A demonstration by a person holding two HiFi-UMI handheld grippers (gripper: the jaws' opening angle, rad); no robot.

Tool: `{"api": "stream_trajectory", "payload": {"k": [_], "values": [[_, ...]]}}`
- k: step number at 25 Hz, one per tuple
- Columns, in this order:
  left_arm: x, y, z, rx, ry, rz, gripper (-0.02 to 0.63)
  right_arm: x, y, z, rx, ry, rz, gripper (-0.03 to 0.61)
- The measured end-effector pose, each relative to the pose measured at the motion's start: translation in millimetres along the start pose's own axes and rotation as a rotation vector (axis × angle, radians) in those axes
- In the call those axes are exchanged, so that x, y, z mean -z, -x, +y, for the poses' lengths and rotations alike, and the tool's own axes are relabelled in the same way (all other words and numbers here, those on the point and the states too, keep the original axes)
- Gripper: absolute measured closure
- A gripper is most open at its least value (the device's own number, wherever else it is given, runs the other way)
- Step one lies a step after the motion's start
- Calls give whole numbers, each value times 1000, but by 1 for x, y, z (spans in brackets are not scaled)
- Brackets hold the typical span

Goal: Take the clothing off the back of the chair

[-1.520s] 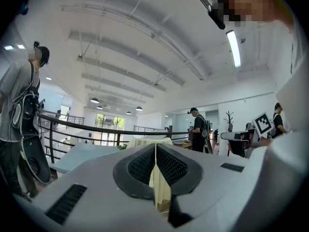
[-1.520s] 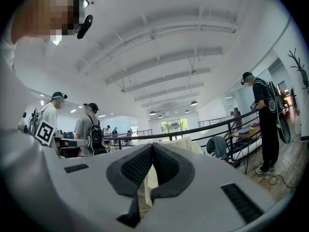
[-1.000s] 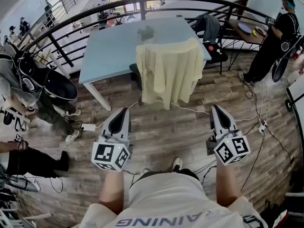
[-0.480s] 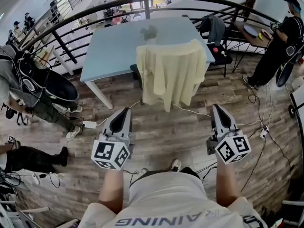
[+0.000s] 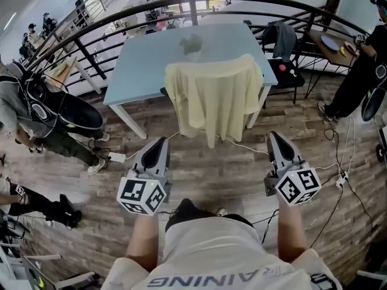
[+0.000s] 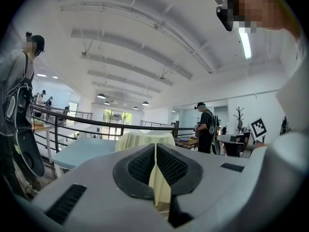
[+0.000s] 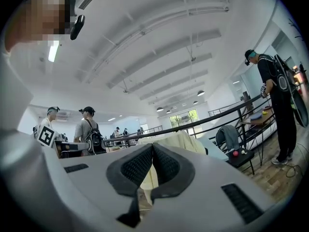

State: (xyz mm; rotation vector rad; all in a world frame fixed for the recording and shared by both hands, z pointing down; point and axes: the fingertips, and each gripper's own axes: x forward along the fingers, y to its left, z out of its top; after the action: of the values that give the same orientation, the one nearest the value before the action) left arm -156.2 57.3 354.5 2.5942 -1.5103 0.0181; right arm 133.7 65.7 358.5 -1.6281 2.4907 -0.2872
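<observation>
A pale yellow garment (image 5: 214, 95) hangs over the back of a chair pushed in at a light blue table (image 5: 151, 59); the chair itself is almost wholly hidden under it. My left gripper (image 5: 158, 142) and right gripper (image 5: 275, 136) are held level side by side over the wood floor, short of the garment and pointing at it. Both are shut with nothing between their jaws. The garment (image 6: 140, 140) shows just past the shut left gripper (image 6: 155, 146) in the left gripper view. It also shows as the garment (image 7: 181, 140) beyond the shut right gripper (image 7: 152, 145).
A black railing (image 5: 242, 2) curves behind the table. A second chair with a grey garment (image 5: 283, 41) stands at the right. One person (image 5: 42, 113) stands at the left, another (image 5: 363, 71) at the right. Cables (image 5: 338, 174) and a power strip (image 5: 116, 157) lie on the floor.
Both grippers have come forward toward the chair, so the garment's hem is now nearer their tips. Both stayed shut. The person at the left has shifted.
</observation>
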Motion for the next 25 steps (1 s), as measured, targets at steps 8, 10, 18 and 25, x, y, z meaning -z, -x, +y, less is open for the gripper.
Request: {"api": "stream_trajectory", "payload": {"k": [8, 10, 18, 25], "values": [[0, -53, 6, 7, 6, 14, 574, -4, -33, -40, 10, -10, 8, 555], [0, -71, 17, 13, 16, 11, 574, -4, -47, -51, 25, -11, 9, 555], [-8, -148, 95, -54, 67, -7, 574, -8, -120, -94, 90, 0, 31, 555], [-10, -209, 151, -21, 78, 36, 574, -22, -202, -113, 137, -12, 10, 555]]}}
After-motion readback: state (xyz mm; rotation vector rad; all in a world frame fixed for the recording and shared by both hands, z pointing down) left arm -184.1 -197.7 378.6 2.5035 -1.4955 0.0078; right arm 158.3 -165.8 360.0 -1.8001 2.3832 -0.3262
